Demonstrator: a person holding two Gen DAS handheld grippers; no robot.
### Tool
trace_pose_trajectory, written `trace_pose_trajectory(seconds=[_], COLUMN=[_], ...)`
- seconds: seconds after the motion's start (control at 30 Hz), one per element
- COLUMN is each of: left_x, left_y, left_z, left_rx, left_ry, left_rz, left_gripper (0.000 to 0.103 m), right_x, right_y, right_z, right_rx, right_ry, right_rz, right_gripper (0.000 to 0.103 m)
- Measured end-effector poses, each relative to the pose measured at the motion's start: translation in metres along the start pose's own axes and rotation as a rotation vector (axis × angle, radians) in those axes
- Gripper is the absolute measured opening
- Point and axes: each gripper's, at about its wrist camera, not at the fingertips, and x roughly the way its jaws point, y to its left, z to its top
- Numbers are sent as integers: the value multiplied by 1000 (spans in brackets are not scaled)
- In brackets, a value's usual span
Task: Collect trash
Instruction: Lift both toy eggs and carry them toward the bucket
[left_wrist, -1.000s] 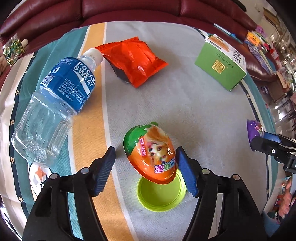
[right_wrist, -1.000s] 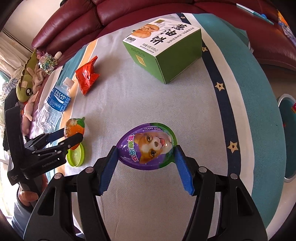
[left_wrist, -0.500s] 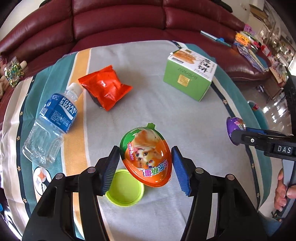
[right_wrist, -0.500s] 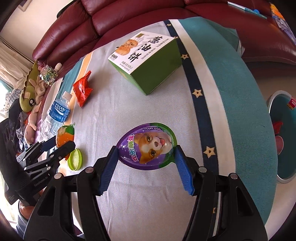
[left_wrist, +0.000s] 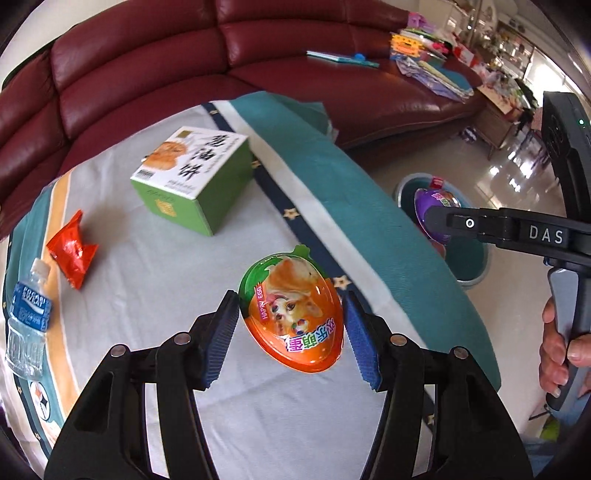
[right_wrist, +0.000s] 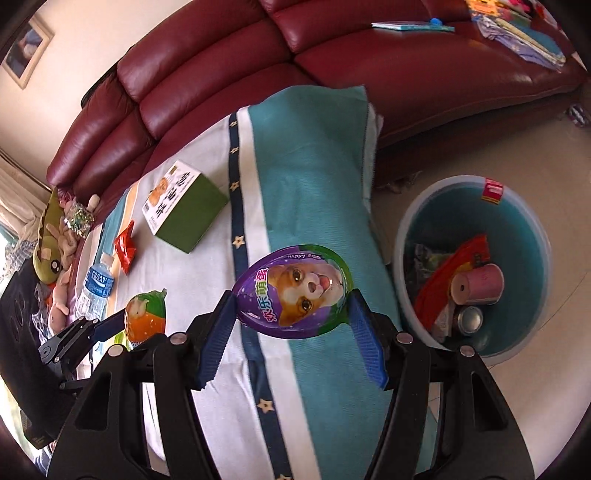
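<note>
Left gripper (left_wrist: 290, 325): an orange egg-shaped package (left_wrist: 291, 314) with a green top and a puppy picture is pinched between the blue pads and is carried clear of the striped tablecloth (left_wrist: 314, 192).

Right gripper (right_wrist: 291, 321): a purple egg-shaped package (right_wrist: 293, 295), also printed with a puppy, is clamped between its blue pads. It is held above the teal band of the cloth, near the table's edge. In the left wrist view the right gripper is seen from the side, its handle wrapped by a hand (left_wrist: 561, 343).

Trash bin (right_wrist: 402, 236): a round blue tub set on the tiled floor just beside the table. Within it a pink cup (right_wrist: 480, 284), a metal can (right_wrist: 470, 320) and a red wrapper (right_wrist: 443, 288) are seen.

Left on the cloth:
- a green box (left_wrist: 195, 184) with a white printed top, standing upright
- a crumpled red snack bag (left_wrist: 74, 254), near the box
- a clear water bottle (left_wrist: 27, 332) with a blue label, lying by the cloth's edge

Backdrop: a dark red leather sofa (left_wrist: 184, 66) is set behind the table; soft toys (right_wrist: 55, 243) are piled at its end.
</note>
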Motion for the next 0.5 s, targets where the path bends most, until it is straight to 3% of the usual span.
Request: trace_pose_trajectory(seconds=[0.27, 0.5], left_x=[20, 46], left_y=[-97, -169], left_z=[27, 46], left_rx=[149, 233], left_ry=[16, 44], left_rz=[-80, -157], left_gripper=[59, 59], right_x=[-54, -79], right_y=[-100, -158], right_z=[2, -6], right_rx=[132, 210], right_ry=[-86, -87], right_rz=[-62, -117], right_gripper=[59, 59])
